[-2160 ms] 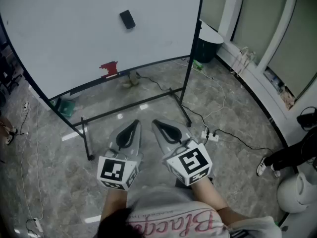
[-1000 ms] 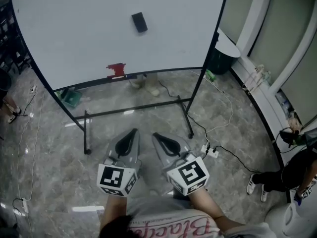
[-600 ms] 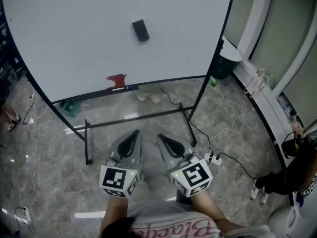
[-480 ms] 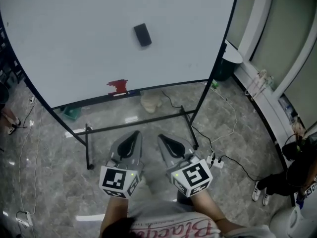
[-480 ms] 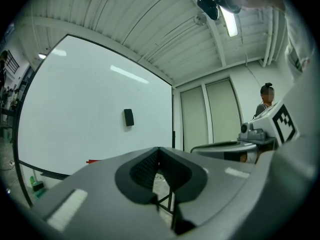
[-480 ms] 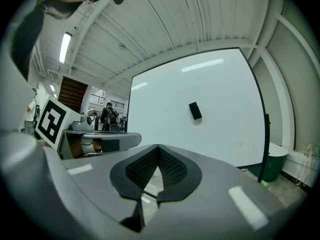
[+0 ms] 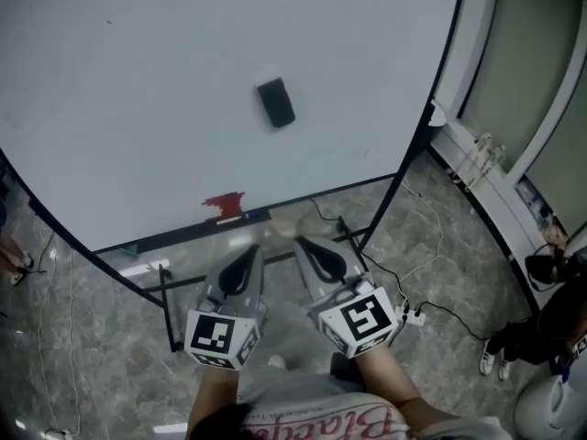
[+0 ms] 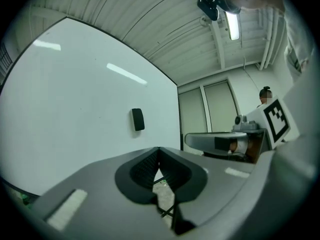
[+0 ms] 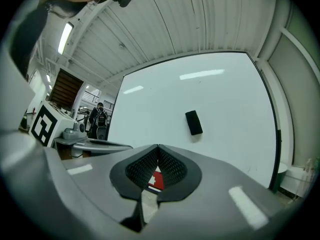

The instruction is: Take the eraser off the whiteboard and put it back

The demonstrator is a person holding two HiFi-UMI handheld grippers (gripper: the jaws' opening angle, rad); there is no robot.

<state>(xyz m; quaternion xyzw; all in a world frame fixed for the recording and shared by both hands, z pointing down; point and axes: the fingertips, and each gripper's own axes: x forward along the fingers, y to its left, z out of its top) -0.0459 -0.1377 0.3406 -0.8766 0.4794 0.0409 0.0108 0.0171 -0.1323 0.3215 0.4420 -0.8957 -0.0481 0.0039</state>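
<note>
- The eraser [image 7: 275, 103], a small black block, clings to the whiteboard [image 7: 138, 108] a little right of the board's middle. It is slightly tilted, with bare white surface all round it.
- The left gripper [image 7: 249, 249] is held level before the whiteboard's lower edge. Its jaws are closed tip to tip and hold nothing.
- The right gripper [image 7: 304, 245] sits just beside it, facing the whiteboard. Its jaws are likewise pressed together and empty.
- From the head view, the eraser sits higher on the whiteboard than both grippers, in line with the gap between them. It is well apart from either pair of tips.
- In the left gripper view, the eraser [image 8: 137, 119] shows on the whiteboard above and left of the closed tips of the left gripper [image 8: 159, 149].
- In the right gripper view, the eraser [image 9: 194, 122] shows above and right of the closed tips of the right gripper [image 9: 158, 147].
- A red object [image 7: 225, 206] rests on the ledge along the whiteboard's bottom edge, lower than the eraser and to its left. It can also be seen through the slot beneath the right gripper's joined tips.
- The whiteboard's black stand [image 7: 168, 305] rests on a grey marbled floor [image 7: 92, 337].
- A white power strip [image 7: 413, 316] and trailing cables lie on the floor right of the whiteboard.
- A person in dark clothes [image 7: 550, 319] is partly in view far to the whiteboard's right.
</note>
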